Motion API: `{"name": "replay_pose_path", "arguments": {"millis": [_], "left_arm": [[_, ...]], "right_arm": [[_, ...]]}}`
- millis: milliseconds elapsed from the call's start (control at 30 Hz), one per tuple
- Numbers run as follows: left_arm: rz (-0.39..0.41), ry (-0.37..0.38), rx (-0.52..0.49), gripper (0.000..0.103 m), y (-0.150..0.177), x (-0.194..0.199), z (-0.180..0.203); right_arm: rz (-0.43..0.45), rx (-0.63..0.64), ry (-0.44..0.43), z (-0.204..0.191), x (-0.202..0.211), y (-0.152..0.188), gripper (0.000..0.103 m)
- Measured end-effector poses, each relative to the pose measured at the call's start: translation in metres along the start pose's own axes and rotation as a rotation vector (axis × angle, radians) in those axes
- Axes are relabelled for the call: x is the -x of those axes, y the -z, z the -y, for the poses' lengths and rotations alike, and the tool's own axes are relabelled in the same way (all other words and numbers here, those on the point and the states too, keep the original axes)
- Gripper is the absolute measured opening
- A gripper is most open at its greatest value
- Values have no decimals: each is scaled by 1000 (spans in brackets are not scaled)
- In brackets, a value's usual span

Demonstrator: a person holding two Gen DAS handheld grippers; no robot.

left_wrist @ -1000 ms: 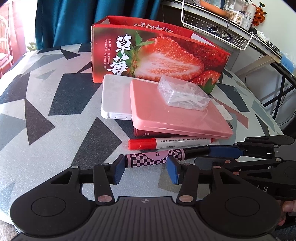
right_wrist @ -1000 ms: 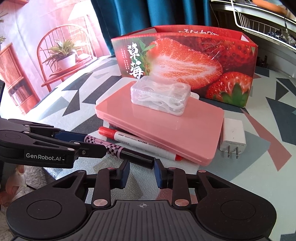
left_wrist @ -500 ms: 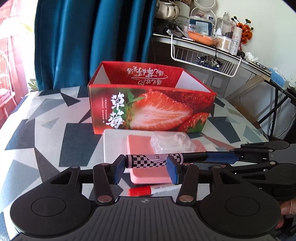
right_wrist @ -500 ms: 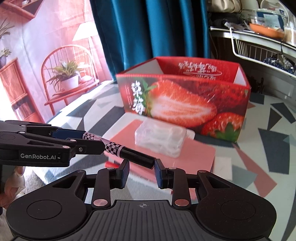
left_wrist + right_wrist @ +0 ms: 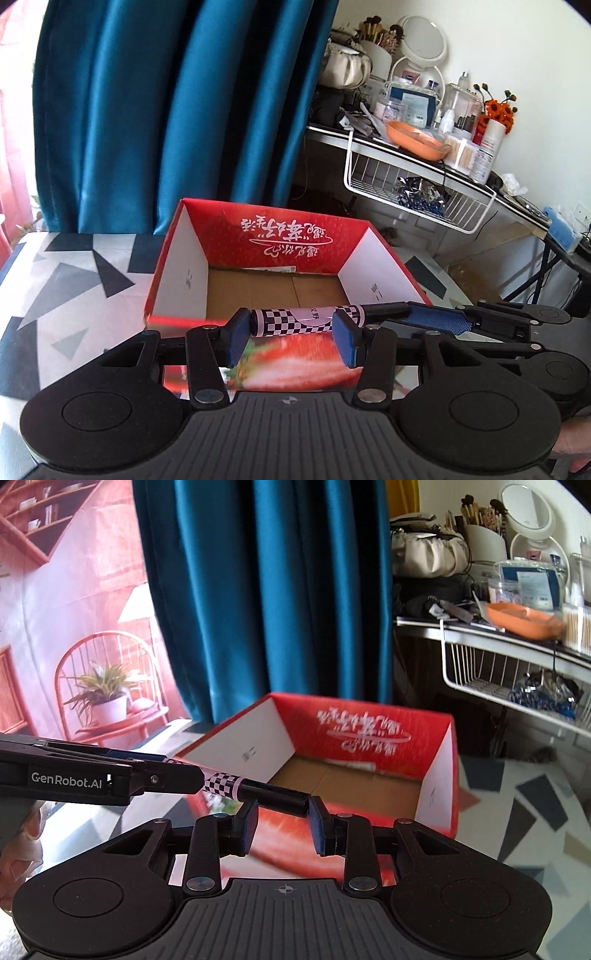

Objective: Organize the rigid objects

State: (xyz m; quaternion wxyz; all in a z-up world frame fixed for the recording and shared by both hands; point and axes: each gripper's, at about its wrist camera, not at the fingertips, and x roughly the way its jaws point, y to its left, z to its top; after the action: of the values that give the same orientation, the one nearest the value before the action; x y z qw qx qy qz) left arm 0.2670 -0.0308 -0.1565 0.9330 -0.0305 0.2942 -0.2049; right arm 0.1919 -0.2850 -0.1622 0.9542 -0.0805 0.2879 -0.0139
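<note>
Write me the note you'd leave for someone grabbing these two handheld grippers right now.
Left gripper: jaws partly apart, with the patterned part of the checkered pen lying across them. I cannot confirm a real pinch.
Right gripper: shut on the pen's black end.
Pen: off the table, level, spanning both grippers just before the near wall of the strawberry box.
Done: pen picked up. The box shows only bare cardboard inside.
Left: lower the pen into the box. Any other items are out of view.
</note>
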Motion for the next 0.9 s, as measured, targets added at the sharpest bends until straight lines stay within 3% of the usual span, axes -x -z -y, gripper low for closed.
{"name": "replay_pose_path", "arguments": {"millis": [167, 333, 500, 700, 900], "left_arm": [[-53, 16, 57, 51, -25, -47, -15], [-137, 9, 117, 51, -34, -95, -28], [-199, -10, 97, 51, -33, -129, -30], [-226, -18, 98, 51, -29, -147, -35], [-194, -33, 45, 50, -30, -147, -32]], "right_arm": [[-51, 5, 16, 28, -46, -30, 29], [-132, -37, 25, 53, -95, -37, 29], [-211, -84, 37, 72, -131, -38, 29], [-270, -126, 58, 81, -151, -32, 28], [-296, -144, 77, 82, -162, -29, 28]]}}
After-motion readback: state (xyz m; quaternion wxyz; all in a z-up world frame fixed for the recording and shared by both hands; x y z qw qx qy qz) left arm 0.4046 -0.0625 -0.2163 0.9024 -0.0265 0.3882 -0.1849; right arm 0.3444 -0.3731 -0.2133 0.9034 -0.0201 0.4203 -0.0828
